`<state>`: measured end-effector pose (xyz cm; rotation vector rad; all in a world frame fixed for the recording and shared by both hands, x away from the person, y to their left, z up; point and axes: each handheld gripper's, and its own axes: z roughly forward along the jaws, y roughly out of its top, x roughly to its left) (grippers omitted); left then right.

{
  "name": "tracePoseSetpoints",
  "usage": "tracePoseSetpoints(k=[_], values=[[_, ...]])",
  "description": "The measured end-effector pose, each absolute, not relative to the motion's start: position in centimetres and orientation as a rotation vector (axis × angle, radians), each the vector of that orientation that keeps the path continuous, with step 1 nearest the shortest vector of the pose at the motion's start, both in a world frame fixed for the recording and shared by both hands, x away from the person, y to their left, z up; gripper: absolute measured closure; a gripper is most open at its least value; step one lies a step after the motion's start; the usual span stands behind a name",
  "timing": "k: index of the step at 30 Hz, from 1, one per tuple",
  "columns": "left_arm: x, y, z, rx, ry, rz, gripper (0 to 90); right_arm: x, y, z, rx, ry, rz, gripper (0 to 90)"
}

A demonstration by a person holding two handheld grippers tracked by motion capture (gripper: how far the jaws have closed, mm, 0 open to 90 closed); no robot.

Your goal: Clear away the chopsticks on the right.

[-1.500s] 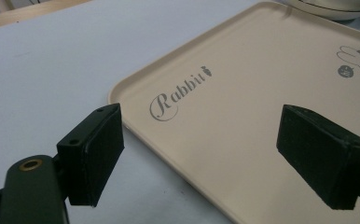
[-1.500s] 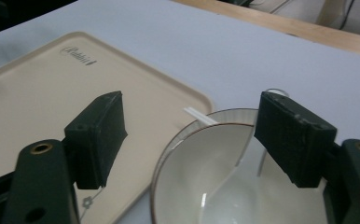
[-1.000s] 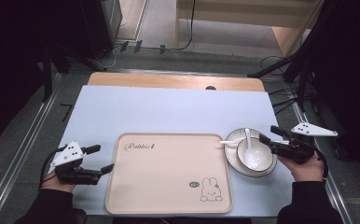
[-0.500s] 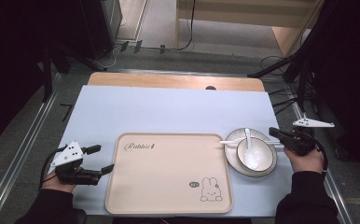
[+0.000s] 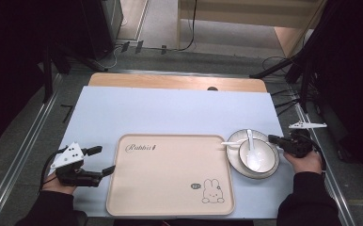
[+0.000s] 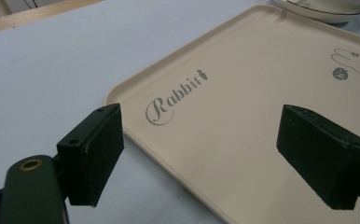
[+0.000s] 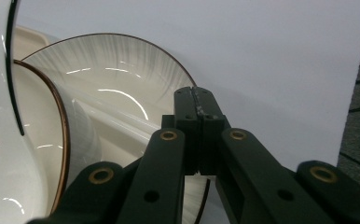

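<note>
Tray (image 5: 170, 174) sits flat on the desk (image 5: 170, 113) between my two claws, beige, "Rabbit" lettering at its far-left corner and a rabbit drawing (image 5: 212, 192) at the near right. My left claw (image 5: 100, 160) is just off the tray's left edge, jaws spread wide, holding nothing; in the left gripper view the tray's corner and lettering (image 6: 176, 95) lie ahead between the jaws, with the desk sheet under the left one. Plate (image 5: 269, 172) sits just past the tray's right edge, touching or nearly so, can't tell which. Bowl (image 5: 257, 155) rests on the plate, white spoon (image 5: 251, 153) lying in the bowl with its handle pointing to the far side. My right claw (image 5: 271, 139) is at the plate's right rim, jaws pressed fully together with nothing between them. In the right gripper view the claw tips (image 7: 197, 109) hover over the plate's rim (image 7: 136, 46); bowl (image 7: 38, 140) and spoon (image 7: 1, 140) are to their left. Whether the tips touch the plate, can't tell.
</note>
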<state>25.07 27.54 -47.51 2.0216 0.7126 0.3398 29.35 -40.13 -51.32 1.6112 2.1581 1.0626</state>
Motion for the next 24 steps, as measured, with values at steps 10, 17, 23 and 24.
tracePoseSetpoints(k=[10, 17, 23, 24], values=[[25.0, 27.6, -47.4, 2.011, 0.704, 0.359, 15.3, 28.1, -40.3, -51.3, 1.624, 2.223, 1.047, 90.0], [25.0, 27.5, -47.3, 2.012, 0.698, 0.365, 15.3, 26.8, -40.7, -51.3, 1.615, 2.264, 1.044, 90.0], [25.0, 27.5, -47.3, 2.014, 0.702, 0.367, 15.3, 26.1, -40.8, -51.5, 1.625, 2.294, 1.026, 89.7], [25.0, 27.5, -47.3, 2.012, 0.703, 0.368, 15.3, 26.1, -41.0, -51.6, 1.62, 2.298, 1.029, 89.7]])
